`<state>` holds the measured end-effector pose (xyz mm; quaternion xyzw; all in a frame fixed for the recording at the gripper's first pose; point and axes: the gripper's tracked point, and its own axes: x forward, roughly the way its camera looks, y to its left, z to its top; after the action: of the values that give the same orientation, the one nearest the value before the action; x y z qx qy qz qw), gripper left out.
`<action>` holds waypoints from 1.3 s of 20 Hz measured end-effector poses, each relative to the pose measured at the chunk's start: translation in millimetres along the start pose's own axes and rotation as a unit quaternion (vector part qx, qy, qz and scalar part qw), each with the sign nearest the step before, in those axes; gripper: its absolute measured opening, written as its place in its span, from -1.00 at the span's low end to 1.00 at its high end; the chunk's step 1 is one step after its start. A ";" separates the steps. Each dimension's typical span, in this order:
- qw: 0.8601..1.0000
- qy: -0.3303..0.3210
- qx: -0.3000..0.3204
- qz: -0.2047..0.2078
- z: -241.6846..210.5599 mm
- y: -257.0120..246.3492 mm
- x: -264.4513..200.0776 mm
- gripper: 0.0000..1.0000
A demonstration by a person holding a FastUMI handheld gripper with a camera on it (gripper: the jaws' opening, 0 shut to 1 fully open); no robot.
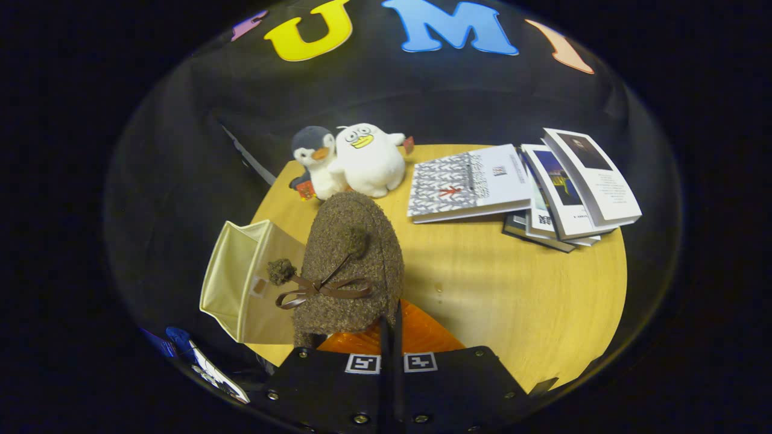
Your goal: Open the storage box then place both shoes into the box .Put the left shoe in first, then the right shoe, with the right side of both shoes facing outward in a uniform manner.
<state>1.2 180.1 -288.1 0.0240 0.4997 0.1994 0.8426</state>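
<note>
A brown woolly shoe [353, 265] with a brown ribbon bow and two pompoms hangs just ahead of my fingers, toe pointing away from me. Its orange lining [425, 337] shows at the heel opening. My gripper [391, 328] is shut on the shoe's heel rim, the two fingers pressed close together. A cream fabric storage box [241, 283] stands at the left edge of the round wooden table [518, 289], directly left of the shoe and partly hidden behind it. One box panel with a small pull tab faces the shoe. I cannot tell how far the box is open.
Two plush toys, a grey penguin [313, 160] and a white one [369, 160], sit at the table's far edge beyond the shoe. Several books [525, 187] lie spread at the far right. Bare tabletop lies right of the shoe.
</note>
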 end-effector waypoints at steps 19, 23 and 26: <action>0.985 0.063 -0.154 0.054 -4.3 253.4 113.7 -0.99; 0.980 0.079 -0.172 0.055 -18.4 259.9 133.4 -0.94; 0.980 0.059 -0.184 0.043 -10.5 252.0 128.6 -0.23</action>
<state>-32.2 456.4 -340.0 -0.1214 0.5016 0.3248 0.7926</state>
